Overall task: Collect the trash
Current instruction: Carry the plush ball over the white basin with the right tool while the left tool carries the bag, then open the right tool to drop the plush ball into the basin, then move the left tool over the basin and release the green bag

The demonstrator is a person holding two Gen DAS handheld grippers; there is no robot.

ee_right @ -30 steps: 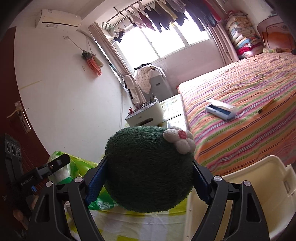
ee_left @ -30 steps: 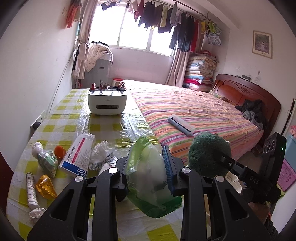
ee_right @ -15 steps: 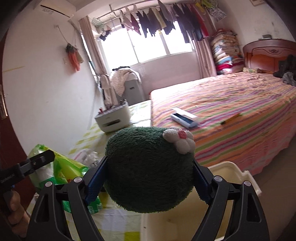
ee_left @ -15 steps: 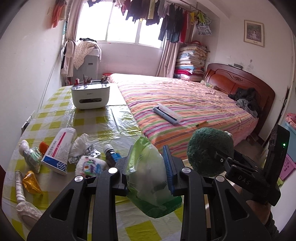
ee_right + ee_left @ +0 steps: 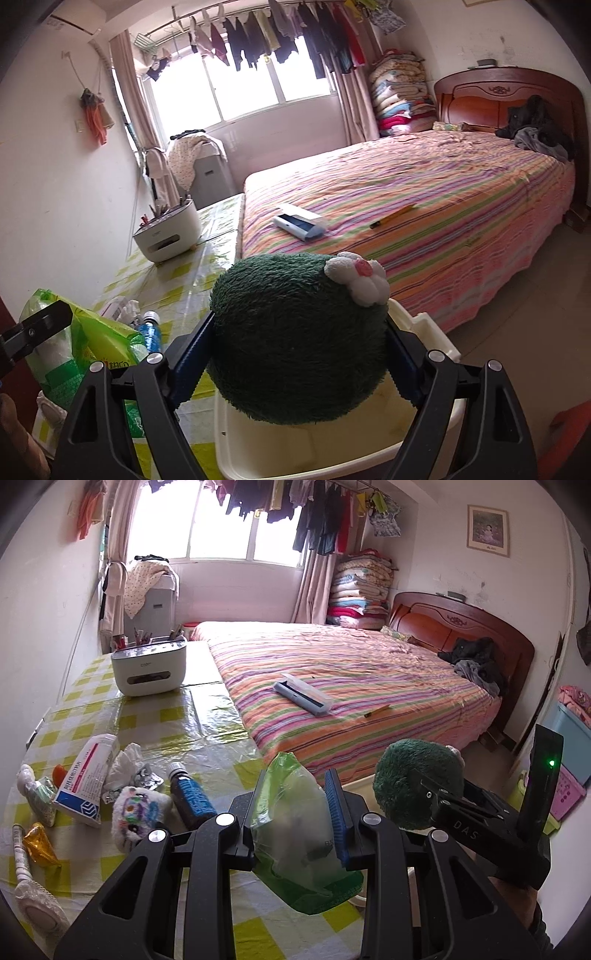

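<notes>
My left hand-held gripper (image 5: 295, 821) is pinching a green plastic bag (image 5: 299, 834): translucent, crumpled, pale contents showing through, darker green fold sagging below the pads. The bag sits squarely between the blue pads, its top edge poking up past the fingertips.

My right hand-held gripper (image 5: 299, 354) is clamped wide on a dark green plush ball (image 5: 295, 339): fuzzy, round, a small white flower with a pink centre stitched near its top right. Both pads press into its sides. In the left wrist view the ball (image 5: 417, 782) sits just right of the left gripper.

Directly under the ball and the right gripper is a cream plastic bin (image 5: 325, 450), open-topped.

On the tabletop (image 5: 207, 720), ahead-left of the left gripper: blue-labelled bottle (image 5: 192, 797), small white plush with coloured marks (image 5: 138, 812), white tube box (image 5: 88, 779), crumpled tissue (image 5: 125, 764), gold wrapper (image 5: 38, 843).
</notes>
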